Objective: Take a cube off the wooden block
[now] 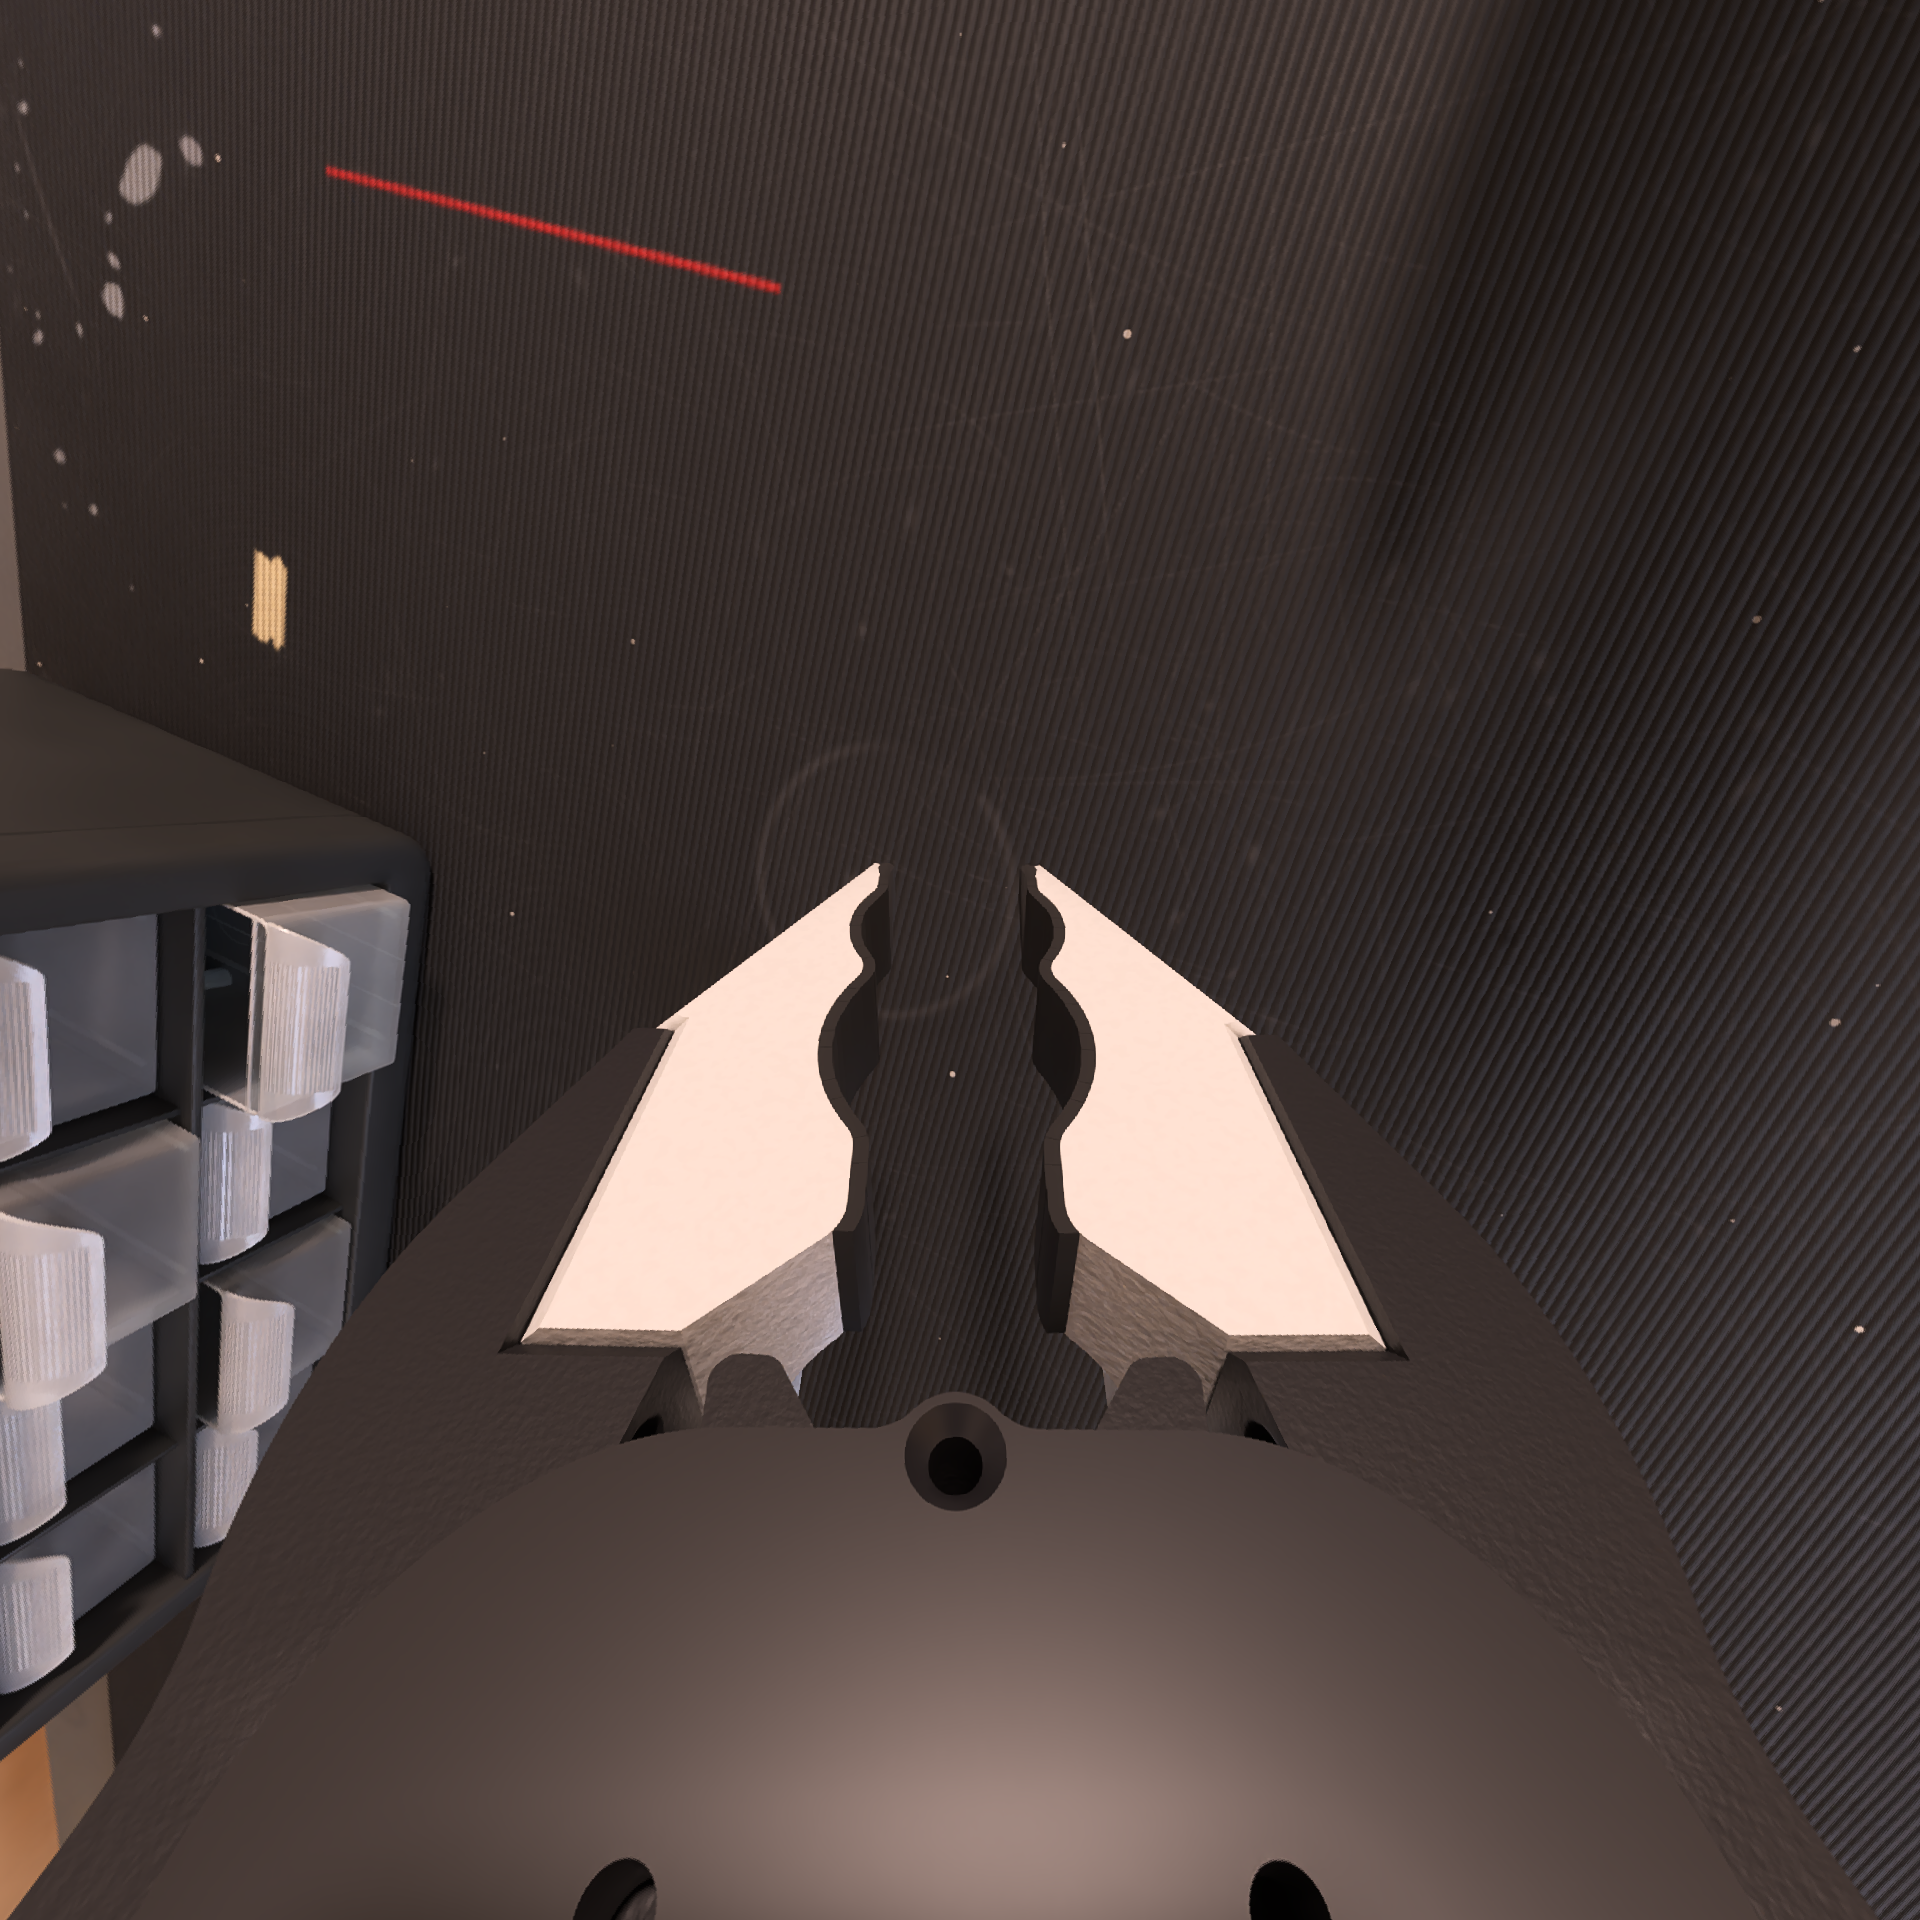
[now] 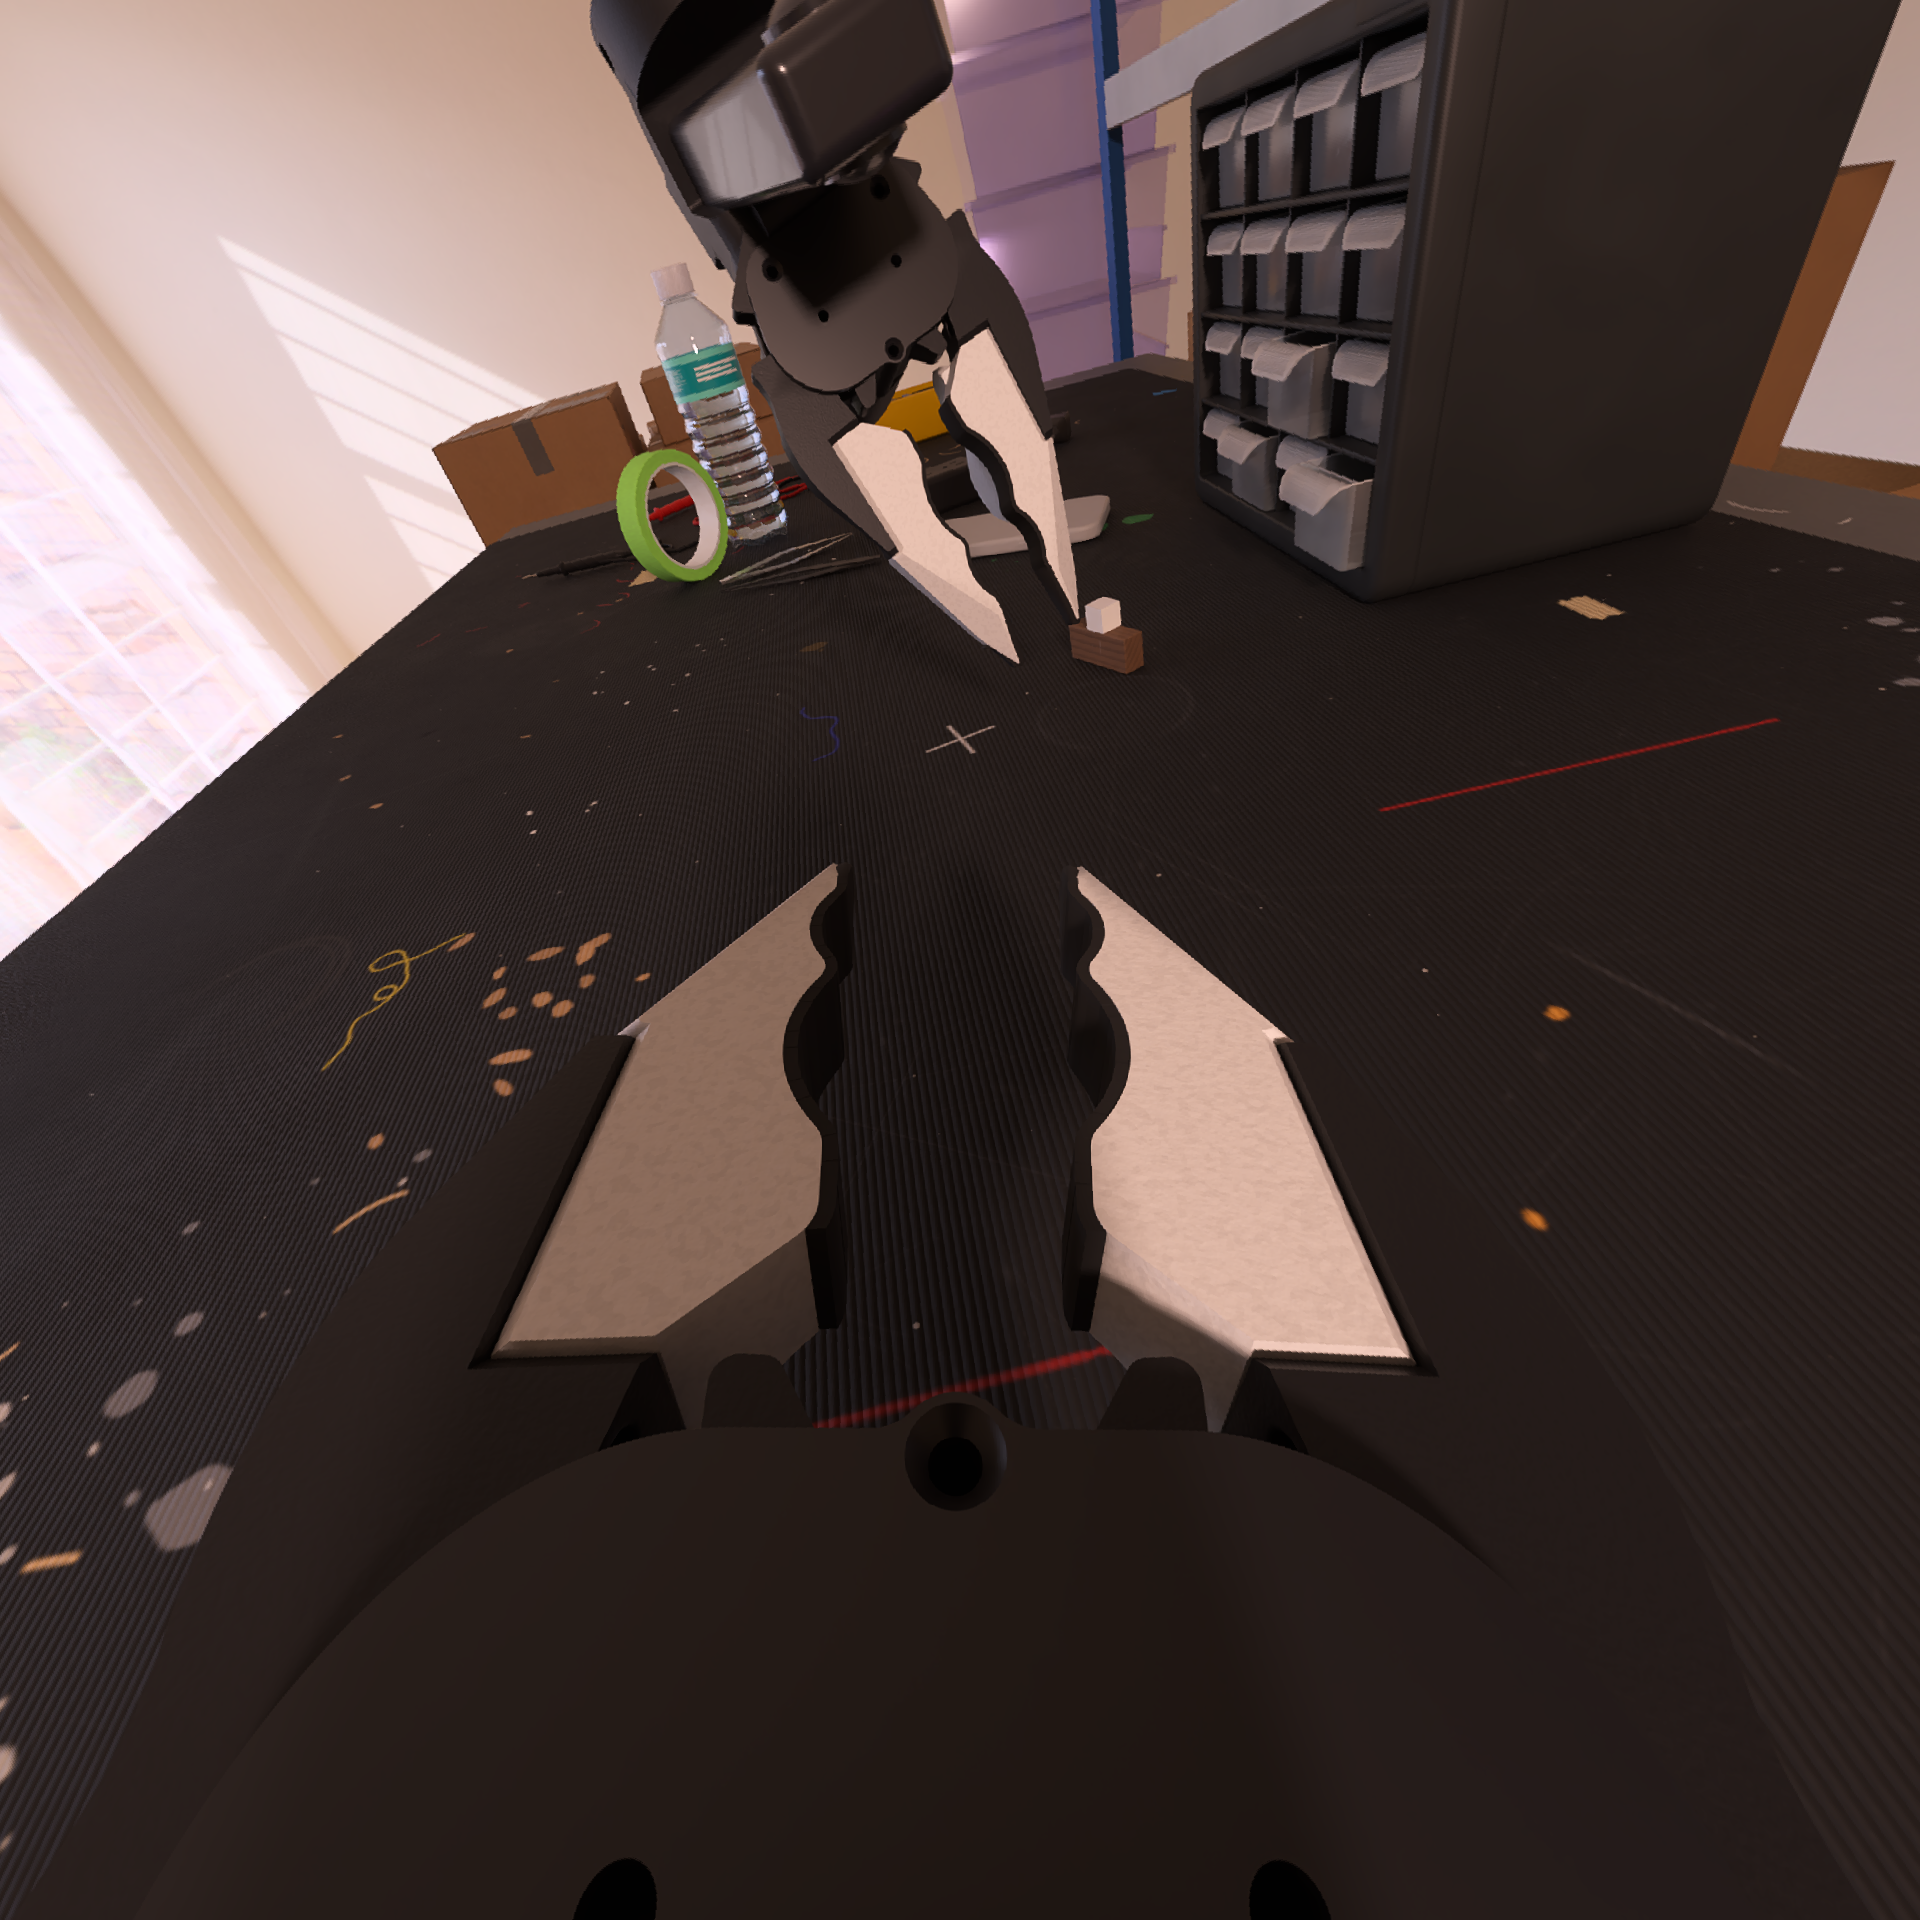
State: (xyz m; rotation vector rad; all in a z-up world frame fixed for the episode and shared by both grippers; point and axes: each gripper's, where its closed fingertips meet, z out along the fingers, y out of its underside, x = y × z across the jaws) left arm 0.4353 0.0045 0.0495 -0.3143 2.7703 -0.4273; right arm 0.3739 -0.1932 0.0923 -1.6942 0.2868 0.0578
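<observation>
Right wrist view: right gripper (image 2: 956, 883) jaws parted, empty, low over dark mat (image 2: 1455, 1039) | left gripper (image 2: 1044, 634) jaws parted, empty, tips just left of white cube (image 2: 1101, 614) | cube sits atop wooden block (image 2: 1108, 649) | left gripper nearer by far; right well apart | drawer cabinet (image 2: 1455, 312) beyond

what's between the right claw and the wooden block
Only bare dark mat with a chalk cross, seen in the right wrist view, between right claw and wooden block.
</observation>
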